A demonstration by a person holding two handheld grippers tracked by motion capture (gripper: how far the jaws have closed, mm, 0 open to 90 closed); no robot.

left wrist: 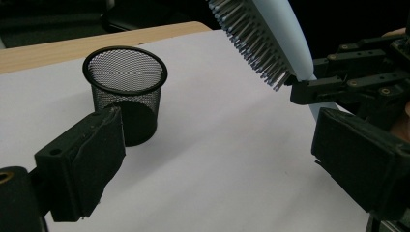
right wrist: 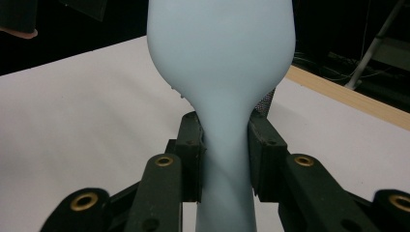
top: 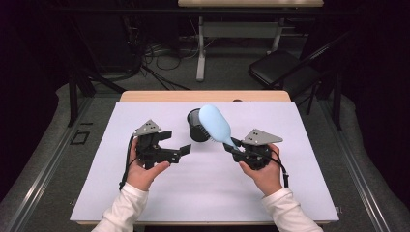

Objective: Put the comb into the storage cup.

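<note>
High view first: the right tongs [top: 235, 148] grip a pale blue hairbrush [top: 215, 123] by its narrow handle, and the brush is lifted clear of the white sheet [top: 145, 203] that covers the desk [top: 203, 95]. Its oval head rises up and away from the tongs, toward the far edge of the desk, and leans to the person's left, so that it hangs over a black mesh cup [top: 196, 126]. The long axis of the brush therefore runs on a slant, from the handle low by the right hand to the head above the rim of the cup, with the smooth back turned up to that camera.

Right gripper view looks straight along that handle: the two black pads close on the thin neck of the hairbrush [right wrist: 220, 72] from both sides, touching it, and the head widens out just past them. A bit of the mesh cup [right wrist: 266, 100] shows behind the brush on its right.

Left gripper view shows the bristles of the hairbrush [left wrist: 261, 38] facing down and toward the mesh cup [left wrist: 126, 92], which stands upright on the sheet, well below the head. The right tongs [left wrist: 309, 89] clamp the handle just beyond the last bristles.

The left tongs [top: 177, 143] stand open and hold nothing; seen from above, they sit to the left of the cup and point toward it, near it but not touching.
</note>
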